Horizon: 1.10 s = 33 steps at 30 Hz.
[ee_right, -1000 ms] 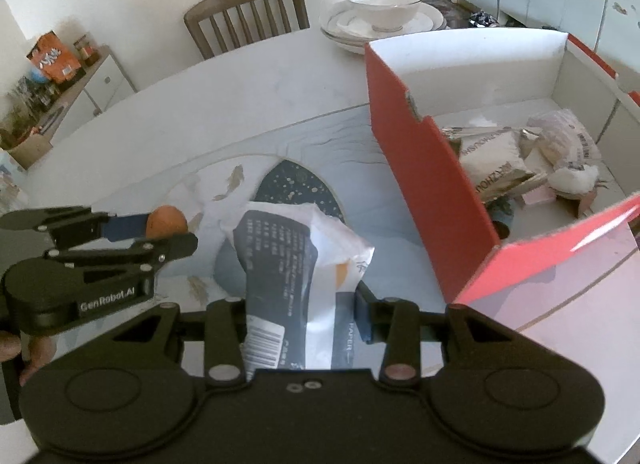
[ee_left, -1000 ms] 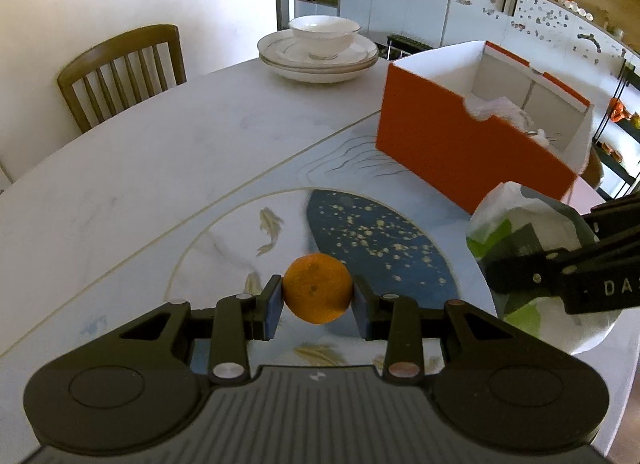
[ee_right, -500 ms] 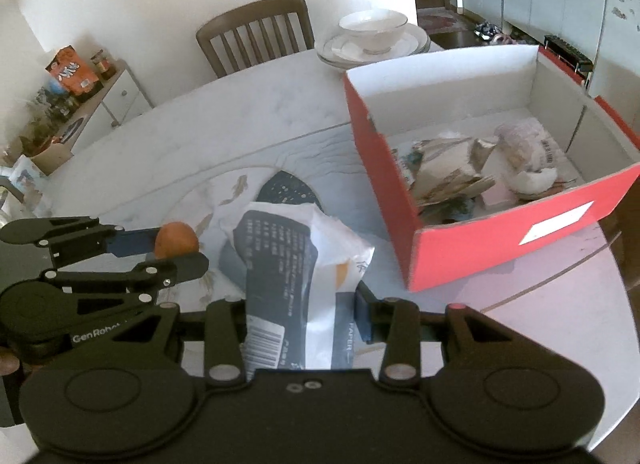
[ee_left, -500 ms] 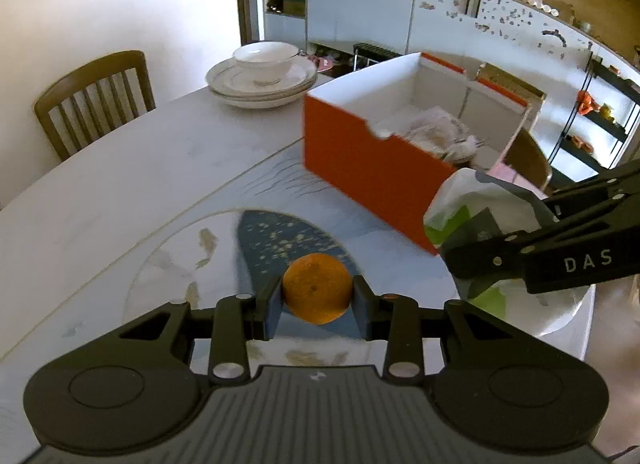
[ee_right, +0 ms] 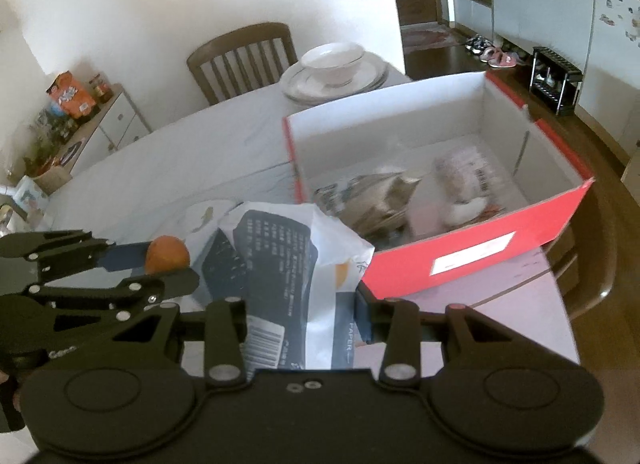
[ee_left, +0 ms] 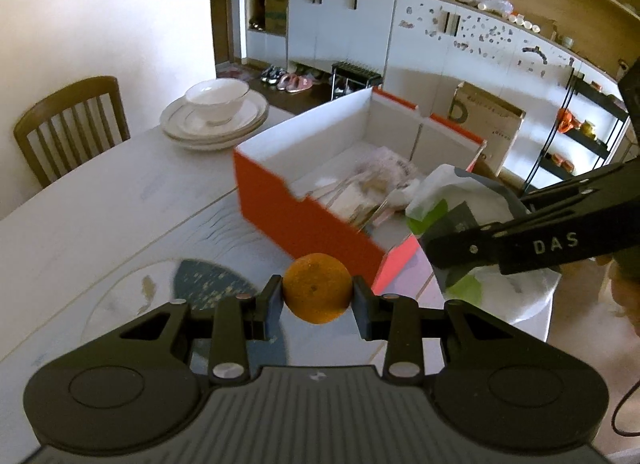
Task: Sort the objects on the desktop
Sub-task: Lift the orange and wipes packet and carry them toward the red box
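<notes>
Since the earlier frames, both grippers have been raised and carried toward the red box [ee_right: 472, 252], which is now seen more from above, its white inside in view. An orange [ee_left: 318, 289] is clamped between the two pads of the left gripper [ee_left: 318, 300], held clear above the table [ee_left: 100, 200], just in front of the box's near corner in the left wrist view. A white and dark paper packet [ee_right: 296, 264] with a barcode is pinched in the right gripper [ee_right: 302, 316], whose jaws are drawn in tightly on it; its crumpled top is held just beside the box's red wall, over the table. The two grippers are seen side by side, the orange just left of the packet in the right wrist view. Inside the box, crumpled wrappers and bags [ee_right: 404, 196] are piled against the near wall; motion blur hides their details. Beyond the box, a white bowl [ee_left: 216, 102] is set on stacked plates [ee_left: 214, 124] at the table's far edge, beside a wooden chair [ee_left: 72, 124]. White cabinets [ee_left: 360, 28] are lined along the far wall.
</notes>
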### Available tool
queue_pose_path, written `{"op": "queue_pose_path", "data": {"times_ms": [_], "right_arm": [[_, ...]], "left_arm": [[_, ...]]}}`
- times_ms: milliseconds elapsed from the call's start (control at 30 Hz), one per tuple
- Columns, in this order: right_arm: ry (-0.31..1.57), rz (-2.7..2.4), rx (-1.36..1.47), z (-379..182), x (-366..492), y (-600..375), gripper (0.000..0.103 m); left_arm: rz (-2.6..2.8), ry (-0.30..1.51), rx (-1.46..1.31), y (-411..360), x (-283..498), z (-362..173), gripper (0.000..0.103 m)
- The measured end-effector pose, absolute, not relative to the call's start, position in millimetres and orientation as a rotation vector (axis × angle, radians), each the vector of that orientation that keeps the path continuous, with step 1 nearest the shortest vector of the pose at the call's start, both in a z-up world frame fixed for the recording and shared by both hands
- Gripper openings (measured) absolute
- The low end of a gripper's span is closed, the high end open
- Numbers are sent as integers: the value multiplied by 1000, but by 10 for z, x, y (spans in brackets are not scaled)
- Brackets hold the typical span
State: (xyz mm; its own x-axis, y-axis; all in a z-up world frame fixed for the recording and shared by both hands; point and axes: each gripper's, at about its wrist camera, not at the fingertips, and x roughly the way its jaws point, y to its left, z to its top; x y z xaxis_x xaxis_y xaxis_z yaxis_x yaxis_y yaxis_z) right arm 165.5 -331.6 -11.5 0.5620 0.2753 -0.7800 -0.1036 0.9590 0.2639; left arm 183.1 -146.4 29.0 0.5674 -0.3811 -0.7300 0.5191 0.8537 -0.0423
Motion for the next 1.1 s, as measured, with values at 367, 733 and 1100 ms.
{"op": "queue_pose_path", "data": {"times_ms": [367,733,1100], "right_arm": [[935,223,198,-70,1908,-3911,40],[950,260,177,-27,2297,-4330,40],[967,254,152,-72,2784,-4570,40]], "left_arm": [[-542,790,196,-2100,2015,362,35],[-542,812,207,-2605,2337,328,35],[-528,856,223,-2904,2729,234,35]]}}
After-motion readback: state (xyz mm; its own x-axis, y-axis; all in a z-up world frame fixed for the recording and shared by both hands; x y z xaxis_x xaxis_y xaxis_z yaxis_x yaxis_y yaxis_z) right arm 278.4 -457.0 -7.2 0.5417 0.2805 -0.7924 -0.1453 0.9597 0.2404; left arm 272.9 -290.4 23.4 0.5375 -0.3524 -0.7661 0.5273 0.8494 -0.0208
